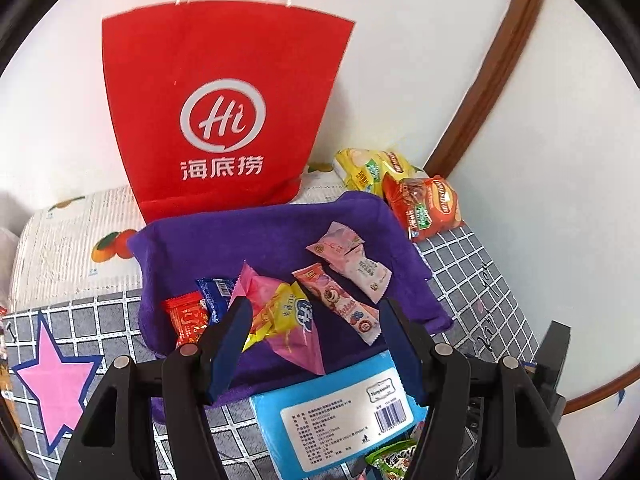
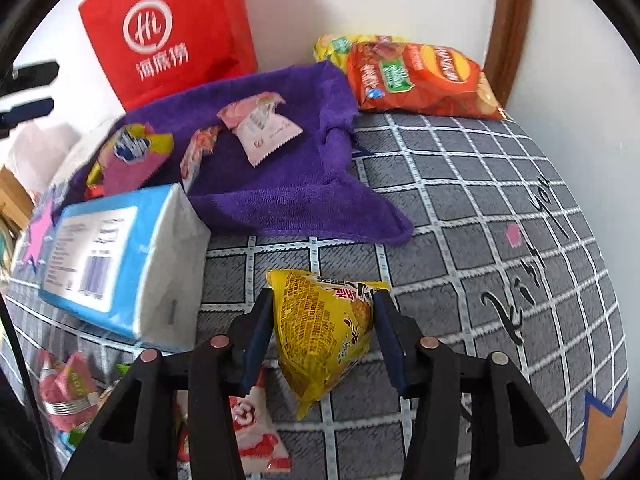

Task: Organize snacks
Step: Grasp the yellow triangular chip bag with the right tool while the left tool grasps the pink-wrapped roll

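- Packet [image 2: 324, 332], yellow and puffy, sits clamped between the fingers of the right gripper [image 2: 323, 334] above the checked table cover [image 2: 460, 208], near its front edge.
- It looks light, crinkly and slippery; a grip across the middle seems safest, though a hard squeeze may crush what's inside.
- Left gripper [image 1: 316, 344] hangs with fingers apart and holding nothing, over small sweets on the purple towel [image 1: 224, 244].
- Only the left view shows the bag [image 1: 224, 108] whole, handles included; only the right view shows the held packet.
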The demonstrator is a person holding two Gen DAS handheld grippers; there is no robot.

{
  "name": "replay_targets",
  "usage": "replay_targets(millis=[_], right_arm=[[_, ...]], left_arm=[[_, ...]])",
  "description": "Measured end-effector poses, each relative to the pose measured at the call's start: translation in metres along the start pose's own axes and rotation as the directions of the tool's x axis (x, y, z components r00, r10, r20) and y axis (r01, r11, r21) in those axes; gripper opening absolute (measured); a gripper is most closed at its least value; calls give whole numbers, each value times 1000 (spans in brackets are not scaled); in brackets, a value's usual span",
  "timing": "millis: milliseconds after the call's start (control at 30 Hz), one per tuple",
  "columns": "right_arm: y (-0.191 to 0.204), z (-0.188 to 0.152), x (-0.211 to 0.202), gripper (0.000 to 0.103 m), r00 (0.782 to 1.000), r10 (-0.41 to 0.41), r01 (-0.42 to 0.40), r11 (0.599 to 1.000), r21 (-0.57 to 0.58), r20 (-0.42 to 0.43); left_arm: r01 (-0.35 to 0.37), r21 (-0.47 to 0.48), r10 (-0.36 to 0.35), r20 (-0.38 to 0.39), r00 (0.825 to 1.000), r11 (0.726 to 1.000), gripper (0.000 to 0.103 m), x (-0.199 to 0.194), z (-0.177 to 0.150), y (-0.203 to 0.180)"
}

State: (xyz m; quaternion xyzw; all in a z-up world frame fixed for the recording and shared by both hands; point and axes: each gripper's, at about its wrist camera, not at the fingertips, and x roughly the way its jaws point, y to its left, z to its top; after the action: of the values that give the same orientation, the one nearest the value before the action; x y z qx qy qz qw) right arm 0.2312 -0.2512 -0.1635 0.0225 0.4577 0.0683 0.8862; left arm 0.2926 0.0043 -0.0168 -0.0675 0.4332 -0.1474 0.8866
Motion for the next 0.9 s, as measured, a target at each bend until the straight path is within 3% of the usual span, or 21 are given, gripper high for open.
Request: replay_targets(millis=[200,500,900], right_arm=[[-14,-17,-46,48,998,12,-14,999,38,59],[-18,-47,-76,48,995,35,-43,995,91,95],[-1,-89,-109,48,992,55,-63,996,65,117]], left_arm=[[5,21,-5,-2,1000,1000,64,-12,-20,-15],[-15,-9,14,-70,997,1000,64,-24,-96,-14],[78,-115,-95,-152,984,990,64,-20,-171,-21]])
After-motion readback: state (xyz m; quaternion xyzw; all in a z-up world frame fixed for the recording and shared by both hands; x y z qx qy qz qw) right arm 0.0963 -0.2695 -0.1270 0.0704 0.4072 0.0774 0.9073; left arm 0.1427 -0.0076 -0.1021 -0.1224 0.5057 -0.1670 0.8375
